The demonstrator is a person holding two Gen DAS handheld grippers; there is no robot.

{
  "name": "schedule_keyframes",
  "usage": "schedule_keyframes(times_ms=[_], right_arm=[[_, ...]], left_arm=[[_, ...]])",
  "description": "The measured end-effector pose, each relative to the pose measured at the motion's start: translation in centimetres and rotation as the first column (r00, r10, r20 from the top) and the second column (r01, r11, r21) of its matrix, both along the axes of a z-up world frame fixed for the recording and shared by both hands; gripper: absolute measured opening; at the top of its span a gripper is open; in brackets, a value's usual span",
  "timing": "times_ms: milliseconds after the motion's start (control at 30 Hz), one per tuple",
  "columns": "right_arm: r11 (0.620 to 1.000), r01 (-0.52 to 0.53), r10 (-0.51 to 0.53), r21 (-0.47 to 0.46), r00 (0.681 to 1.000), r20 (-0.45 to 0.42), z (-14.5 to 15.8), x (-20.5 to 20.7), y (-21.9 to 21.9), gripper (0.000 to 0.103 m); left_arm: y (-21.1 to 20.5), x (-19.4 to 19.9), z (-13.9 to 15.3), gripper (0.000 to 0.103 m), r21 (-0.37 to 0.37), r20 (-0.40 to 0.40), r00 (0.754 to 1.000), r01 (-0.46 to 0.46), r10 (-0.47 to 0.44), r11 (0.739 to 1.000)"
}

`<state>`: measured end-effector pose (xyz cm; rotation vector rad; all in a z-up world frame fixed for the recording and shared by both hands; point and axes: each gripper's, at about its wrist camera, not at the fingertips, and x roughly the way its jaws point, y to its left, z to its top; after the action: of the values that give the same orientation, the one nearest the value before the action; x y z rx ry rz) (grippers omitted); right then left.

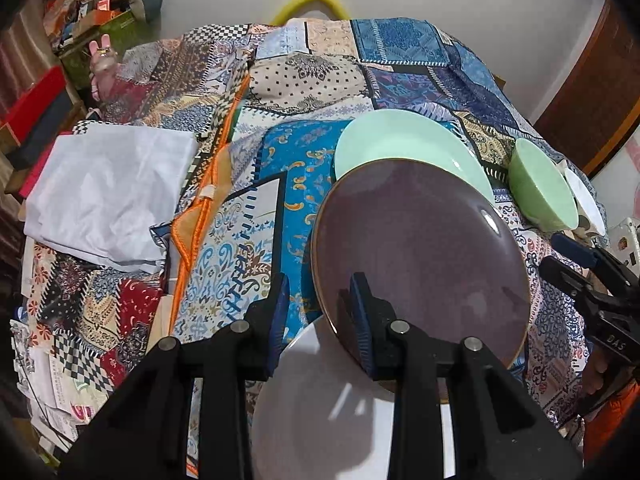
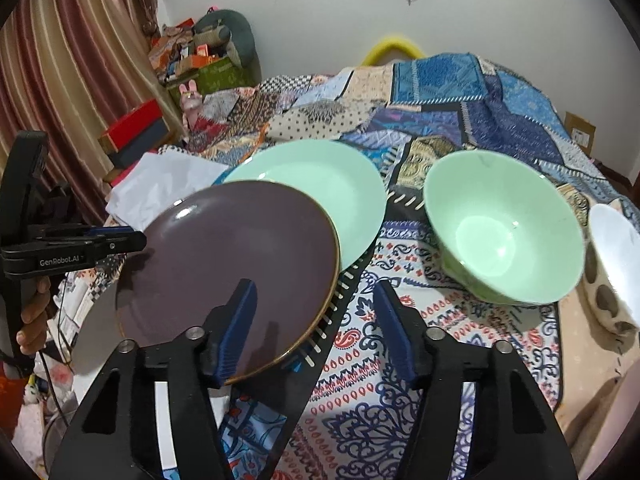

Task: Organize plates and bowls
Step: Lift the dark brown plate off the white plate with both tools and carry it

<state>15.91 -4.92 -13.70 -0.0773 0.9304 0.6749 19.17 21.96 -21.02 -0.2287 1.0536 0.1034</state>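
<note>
A purple plate (image 1: pixel 424 240) (image 2: pixel 224 248) lies tilted, its far edge over a mint plate (image 1: pixel 400 144) (image 2: pixel 320 184) and its near edge above a white plate (image 1: pixel 328 412). My left gripper (image 1: pixel 320 280) (image 2: pixel 140 240) is shut on the purple plate's left rim, one pad on its face and the other finger under the rim. My right gripper (image 2: pixel 316 286) (image 1: pixel 554 254) straddles the plate's right rim with its jaws apart, and its pads do not press. A green bowl (image 2: pixel 500 232) (image 1: pixel 540 188) and a white bowl (image 2: pixel 616 248) (image 1: pixel 584 196) stand to the right.
A patchwork cloth (image 1: pixel 256 216) covers the whole surface. A folded white cloth (image 1: pixel 108 192) (image 2: pixel 160 184) lies at the left. Boxes and clutter (image 2: pixel 136 128) pile up by the curtain at the far left. A person's hand (image 2: pixel 34 316) holds the left gripper's handle.
</note>
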Motion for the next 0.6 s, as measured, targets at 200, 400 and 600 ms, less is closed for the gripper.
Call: schedule_keyframes(times_ms=[200, 400, 600], right_arm=[[1.0, -0.015, 0.016, 0.009, 0.997, -0.072, -1.4, 0.9, 0.5, 0.035], [1.0, -0.031, 0.031, 0.001, 0.994, -0.102, -2.2, 0.9, 1.2, 0.03], [1.0, -0.031, 0.031, 0.002, 0.993, -0.11, -2.4, 1.0, 1.5, 0.03]], left_arm=[[-0.2, 0.7, -0.9, 0.032, -0.012, -0.005, 1.0, 0.022, -0.022, 1.0], [-0.2, 1.1, -1.5, 0.028, -0.031, -0.014, 0.999, 0.04, -0.04, 0.999], [-0.6, 1.4, -1.6, 0.027, -0.02, -0.012, 0.999, 0.05, -0.05, 0.999]])
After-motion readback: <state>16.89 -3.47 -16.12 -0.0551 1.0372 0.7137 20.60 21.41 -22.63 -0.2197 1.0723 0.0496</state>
